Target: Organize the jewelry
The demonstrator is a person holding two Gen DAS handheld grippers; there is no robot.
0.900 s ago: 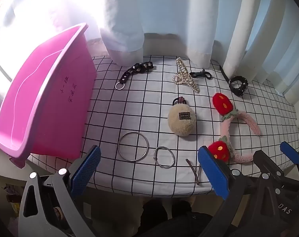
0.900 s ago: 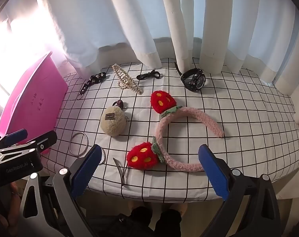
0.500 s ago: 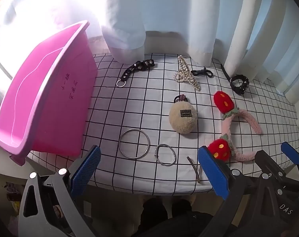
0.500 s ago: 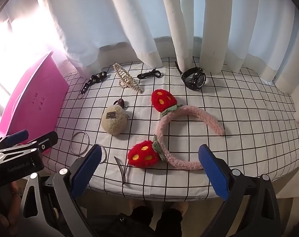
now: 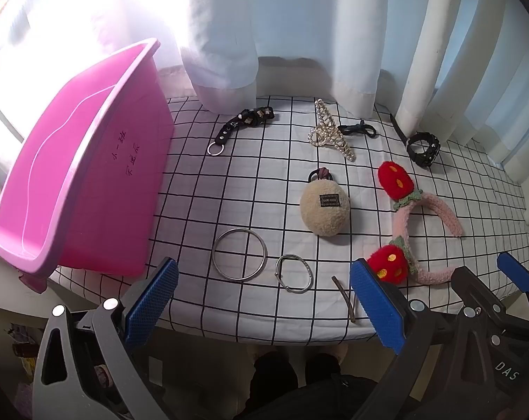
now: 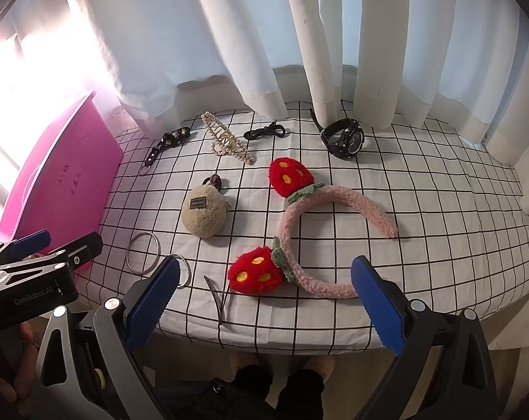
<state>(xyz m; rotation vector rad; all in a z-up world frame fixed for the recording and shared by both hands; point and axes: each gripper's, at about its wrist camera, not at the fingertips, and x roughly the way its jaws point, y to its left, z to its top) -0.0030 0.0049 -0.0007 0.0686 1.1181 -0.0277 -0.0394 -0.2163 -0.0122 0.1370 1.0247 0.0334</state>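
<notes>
A pink bin (image 5: pixel 79 178) (image 6: pixel 58 182) stands at the table's left end. On the grid cloth lie a large silver bangle (image 5: pixel 239 259) (image 6: pixel 143 252), a smaller bangle (image 5: pixel 294 273), a brown hairpin (image 5: pixel 345 298) (image 6: pixel 217 295), a beige plush hair tie (image 5: pixel 324 206) (image 6: pixel 204 212), a pink strawberry headband (image 5: pixel 411 224) (image 6: pixel 313 231), a pearl claw clip (image 5: pixel 329 134) (image 6: pixel 227 138), a black chain (image 5: pixel 243 126) (image 6: pixel 166 141), a black clasp (image 5: pixel 357 129) (image 6: pixel 266 131) and a black watch (image 5: pixel 422 147) (image 6: pixel 343 137). My left gripper (image 5: pixel 264 306) is open above the front edge near the bangles. My right gripper (image 6: pixel 262 301) is open before the headband.
White curtains hang along the table's far edge and right end. The table's front edge (image 5: pixel 264 336) runs just below both grippers, with the person's feet on the floor beneath. In the right wrist view the left gripper's body (image 6: pixel 37 273) sits at the left.
Both views have slid slightly: the objects sit a little lower and closer in each frame. Both grippers stay wide open and nothing on the table has moved.
</notes>
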